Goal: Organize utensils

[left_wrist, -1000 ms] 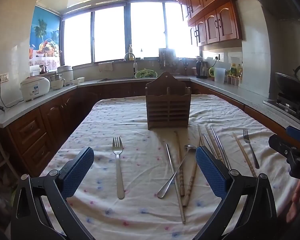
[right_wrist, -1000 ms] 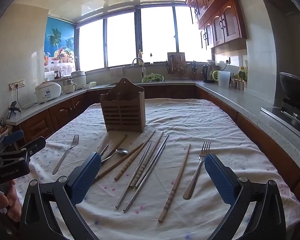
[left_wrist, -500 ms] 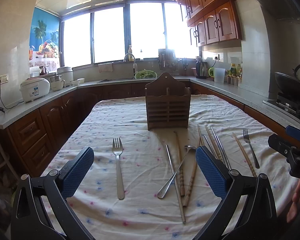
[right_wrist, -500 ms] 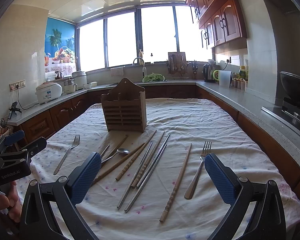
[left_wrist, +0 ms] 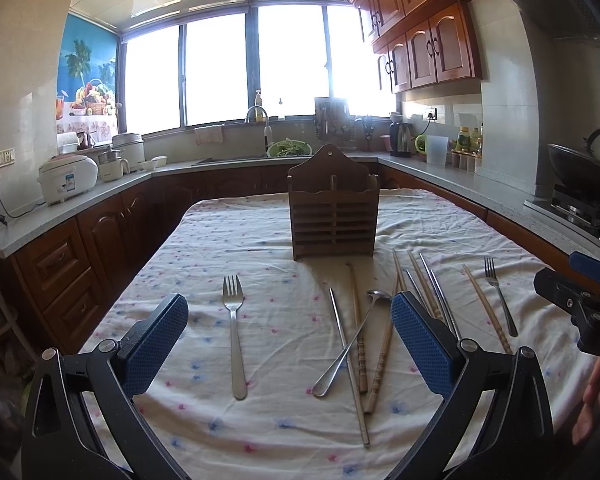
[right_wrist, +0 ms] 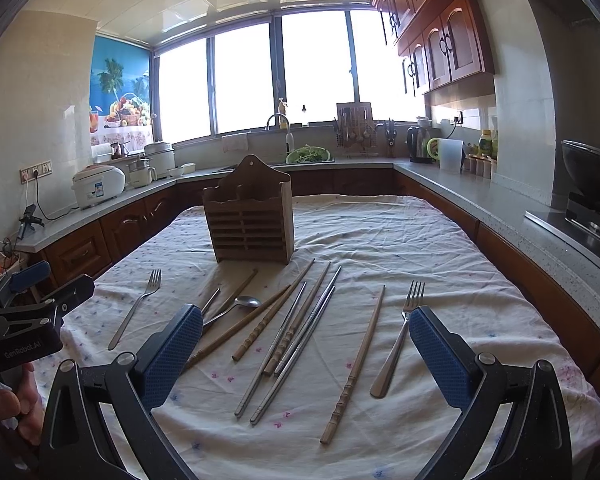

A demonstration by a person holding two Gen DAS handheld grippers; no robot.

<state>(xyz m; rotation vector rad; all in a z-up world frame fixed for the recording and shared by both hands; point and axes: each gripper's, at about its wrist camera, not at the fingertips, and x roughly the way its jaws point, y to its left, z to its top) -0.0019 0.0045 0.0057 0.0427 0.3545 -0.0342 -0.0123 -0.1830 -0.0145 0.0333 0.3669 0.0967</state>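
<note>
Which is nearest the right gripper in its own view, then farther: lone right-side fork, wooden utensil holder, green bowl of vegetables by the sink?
1. Lone steel fork, beside the right gripper, right.
2. Wooden utensil holder, mid-table, left.
3. Green bowl of vegetables, far counter.

We find a slatted wooden utensil holder [left_wrist: 333,216] upright on the table, its compartments showing no contents; before it lie, flat and scattered, wooden chopsticks [right_wrist: 354,364], metal chopsticks [right_wrist: 296,344] and a spoon [left_wrist: 350,342]; one fork [left_wrist: 235,334] lies left, another fork [right_wrist: 398,342] right.
</note>
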